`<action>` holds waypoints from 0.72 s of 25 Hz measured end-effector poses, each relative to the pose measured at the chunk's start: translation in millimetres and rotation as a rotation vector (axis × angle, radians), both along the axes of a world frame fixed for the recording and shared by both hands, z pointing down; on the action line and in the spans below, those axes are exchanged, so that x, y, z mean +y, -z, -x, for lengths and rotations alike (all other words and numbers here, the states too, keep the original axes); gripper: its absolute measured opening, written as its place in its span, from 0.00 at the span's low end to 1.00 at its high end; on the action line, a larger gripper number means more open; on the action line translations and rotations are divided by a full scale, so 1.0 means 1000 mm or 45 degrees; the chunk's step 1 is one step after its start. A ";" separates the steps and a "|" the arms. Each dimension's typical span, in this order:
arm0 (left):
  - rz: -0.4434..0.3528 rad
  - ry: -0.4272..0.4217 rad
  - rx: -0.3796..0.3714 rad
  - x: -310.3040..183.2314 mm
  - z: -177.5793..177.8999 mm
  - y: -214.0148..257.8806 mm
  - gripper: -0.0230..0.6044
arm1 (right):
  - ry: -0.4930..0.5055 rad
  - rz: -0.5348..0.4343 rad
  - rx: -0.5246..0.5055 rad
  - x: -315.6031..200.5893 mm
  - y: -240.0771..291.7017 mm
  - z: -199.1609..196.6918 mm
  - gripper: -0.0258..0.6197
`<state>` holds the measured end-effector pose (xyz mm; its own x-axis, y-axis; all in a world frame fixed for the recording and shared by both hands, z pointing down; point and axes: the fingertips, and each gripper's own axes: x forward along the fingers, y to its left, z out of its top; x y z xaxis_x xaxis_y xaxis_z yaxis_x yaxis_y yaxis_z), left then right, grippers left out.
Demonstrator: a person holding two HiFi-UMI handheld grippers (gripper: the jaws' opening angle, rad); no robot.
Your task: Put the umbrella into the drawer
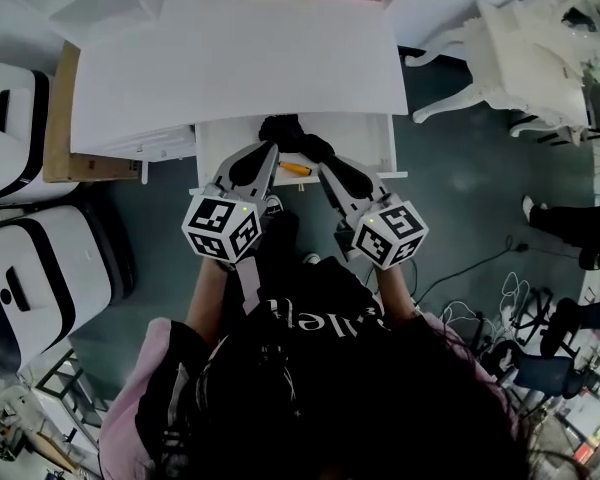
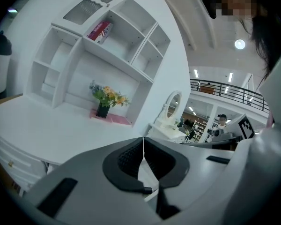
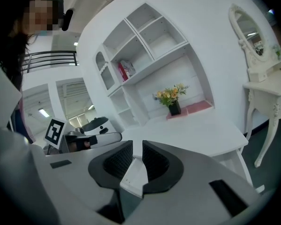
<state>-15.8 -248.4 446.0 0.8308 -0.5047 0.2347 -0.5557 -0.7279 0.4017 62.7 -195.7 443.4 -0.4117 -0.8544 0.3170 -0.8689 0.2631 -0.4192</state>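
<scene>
The black folded umbrella (image 1: 295,133) with an orange handle (image 1: 295,168) lies inside the open white drawer (image 1: 385,140) under the desk (image 1: 240,68). Both grippers hover at the drawer's front edge, just my side of the umbrella. My left gripper (image 1: 270,150) (image 2: 143,142) is shut, its pads meeting with nothing between them. My right gripper (image 1: 326,166) (image 3: 133,149) is nearly closed. A narrow slit stays between its pads, and I see nothing gripped there. Neither gripper view shows the umbrella.
A white shelf unit (image 2: 107,36) and a flower pot (image 2: 103,108) (image 3: 174,107) stand at the desk's back. Two white suitcases (image 1: 40,268) sit on the floor at the left. A white chair (image 1: 520,58) and cables (image 1: 480,288) are at the right.
</scene>
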 end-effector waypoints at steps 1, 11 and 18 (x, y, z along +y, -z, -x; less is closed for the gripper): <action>-0.003 0.003 0.001 0.004 -0.001 0.001 0.06 | -0.001 -0.002 0.005 0.007 0.001 -0.001 0.18; -0.005 0.074 0.035 0.108 -0.020 0.021 0.06 | 0.071 -0.059 0.025 0.108 0.020 -0.011 0.16; -0.054 0.116 0.008 0.197 -0.008 0.034 0.06 | 0.136 -0.130 0.040 0.184 0.025 0.002 0.14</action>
